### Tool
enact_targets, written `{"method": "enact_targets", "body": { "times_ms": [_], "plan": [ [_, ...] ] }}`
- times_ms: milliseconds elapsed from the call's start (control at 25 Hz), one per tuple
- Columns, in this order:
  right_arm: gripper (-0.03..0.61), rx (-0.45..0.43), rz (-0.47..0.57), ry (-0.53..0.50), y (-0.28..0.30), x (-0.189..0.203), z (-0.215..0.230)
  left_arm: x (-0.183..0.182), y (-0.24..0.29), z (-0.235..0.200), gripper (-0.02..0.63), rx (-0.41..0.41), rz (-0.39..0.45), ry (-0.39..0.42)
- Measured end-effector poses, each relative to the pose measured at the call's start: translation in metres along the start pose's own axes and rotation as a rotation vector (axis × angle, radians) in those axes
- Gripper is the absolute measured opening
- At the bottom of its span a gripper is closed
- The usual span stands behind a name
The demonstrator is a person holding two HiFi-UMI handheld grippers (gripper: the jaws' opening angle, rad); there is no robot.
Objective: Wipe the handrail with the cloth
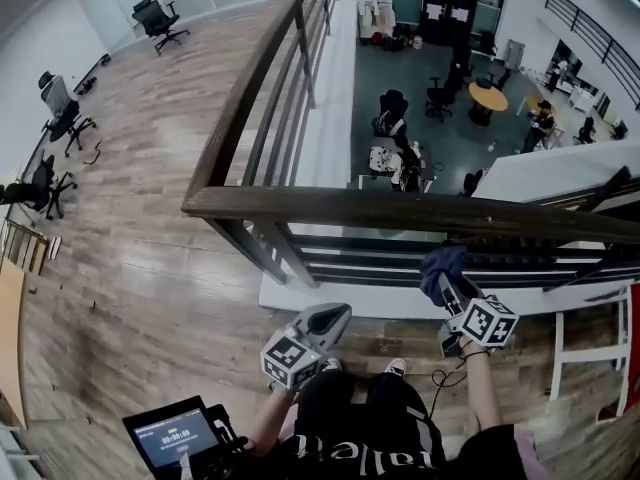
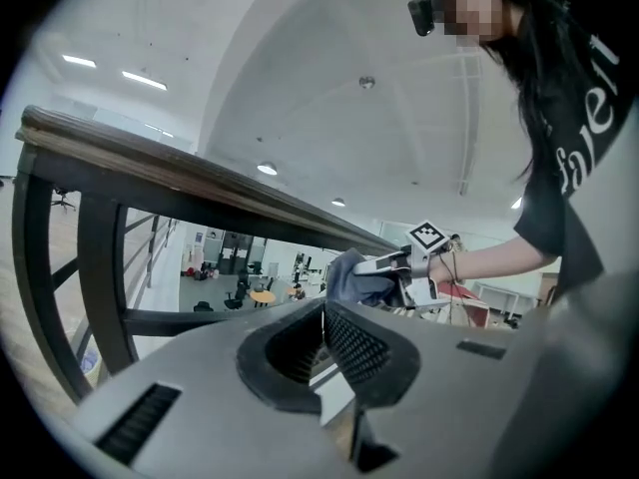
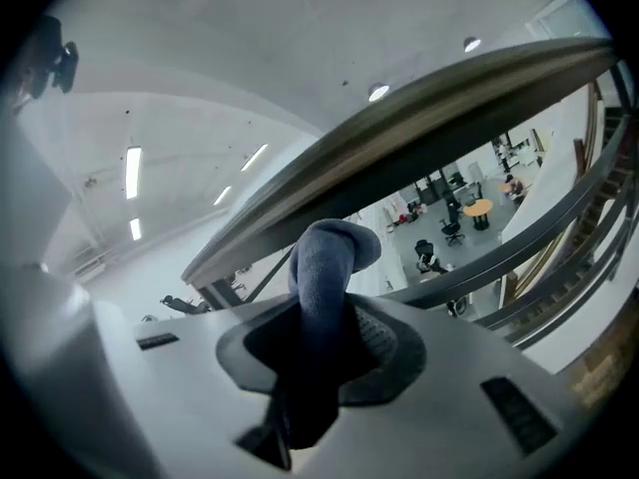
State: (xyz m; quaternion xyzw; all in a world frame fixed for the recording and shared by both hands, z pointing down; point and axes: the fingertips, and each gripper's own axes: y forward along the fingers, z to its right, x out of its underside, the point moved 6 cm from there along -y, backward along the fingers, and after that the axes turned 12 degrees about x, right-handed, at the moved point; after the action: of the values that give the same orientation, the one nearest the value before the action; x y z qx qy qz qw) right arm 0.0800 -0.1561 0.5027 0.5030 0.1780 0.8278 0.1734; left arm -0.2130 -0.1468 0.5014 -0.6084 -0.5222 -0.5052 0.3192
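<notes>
Two grippers: R gripper point(image 1: 442, 286) is clamping blue cloth point(image 1: 443, 264) just below dark handrail point(image 1: 380, 211), centre-right; L gripper point(image 1: 333, 320), jaws together, is holding nothing; wood floor point(image 1: 150, 228) at left.

In the head view the left gripper point(image 1: 335, 318) sits at lower centre, held low in front of the person's legs point(image 1: 365, 408), its nose tilted up and to the right. In its own view the two jaws meet with nothing between them. The right gripper point(image 1: 440, 278) is at lower right, held higher and pointing up the frame, its jaws clamped on a blue cloth point(image 1: 443, 262). The left forearm point(image 1: 268, 420) and the right forearm point(image 1: 487, 393) both rise from the bottom edge, the right one bare.
</notes>
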Motion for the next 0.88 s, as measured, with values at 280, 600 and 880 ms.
{"method": "enact_targets", "body": {
  "times_ms": [280,600,880],
  "plan": [
    [0.098,-0.149,-0.137,-0.075,0.09,0.067,-0.138,0.018,-0.067,-0.034,0.001,-0.033,0.004,-0.023],
    [0.098,-0.215,-0.261,-0.202,0.167,0.114,-0.231,0.04,-0.126,-0.06,0.001,-0.124,0.022,-0.06],
    [0.098,-0.186,-0.324,-0.239,0.205,0.125,-0.252,0.047,-0.156,-0.068,0.0,-0.164,0.016,-0.099]
  ]
}}
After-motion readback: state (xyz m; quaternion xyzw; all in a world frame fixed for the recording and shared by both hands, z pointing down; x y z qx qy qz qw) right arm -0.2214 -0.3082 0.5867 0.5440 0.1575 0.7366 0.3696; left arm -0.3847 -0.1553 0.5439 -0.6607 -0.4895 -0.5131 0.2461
